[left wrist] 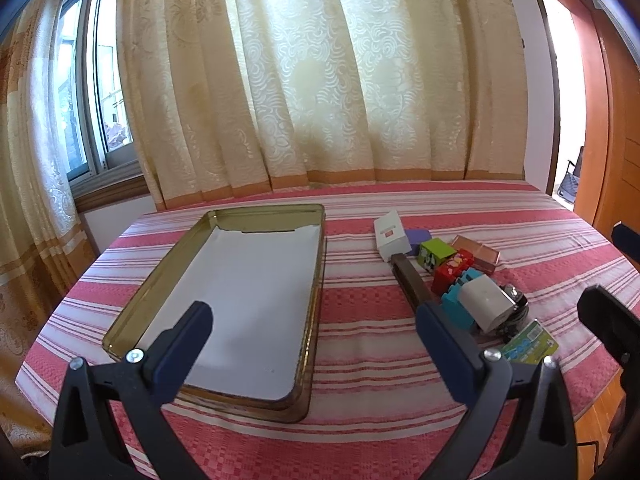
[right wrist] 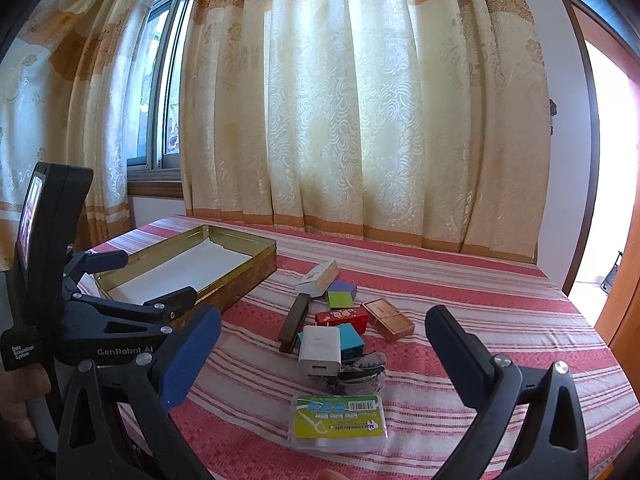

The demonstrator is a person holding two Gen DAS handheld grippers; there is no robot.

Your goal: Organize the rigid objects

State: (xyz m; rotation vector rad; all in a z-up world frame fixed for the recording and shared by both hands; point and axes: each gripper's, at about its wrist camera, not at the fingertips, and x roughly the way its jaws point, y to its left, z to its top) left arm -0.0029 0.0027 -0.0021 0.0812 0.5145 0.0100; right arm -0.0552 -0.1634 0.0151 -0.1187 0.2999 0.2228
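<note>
A gold tin tray point(left wrist: 208, 240) lined with white paper lies on the left of the striped table; it also shows in the right wrist view point(right wrist: 256, 258). A pile of small things lies to its right: a white charger point(right wrist: 320, 346), a dark bar point(right wrist: 294, 320), a white box point(right wrist: 320, 274), a red block point(right wrist: 342, 317), a green block point(right wrist: 340, 300), a teal block point(right wrist: 352, 340), a copper case point(right wrist: 387, 318) and a floss-pick pack point(right wrist: 340, 422). My left gripper point(left wrist: 316, 328) is open over the tray's near end. My right gripper point(right wrist: 324, 340) is open, above the pile.
The table wears a red and white striped cloth point(left wrist: 360, 312). Cream curtains point(left wrist: 320, 80) hang behind it, with a window point(left wrist: 92, 92) at the left. A doorway point(right wrist: 608, 160) opens at the right. The left gripper's body point(right wrist: 100, 320) stands left of the right gripper.
</note>
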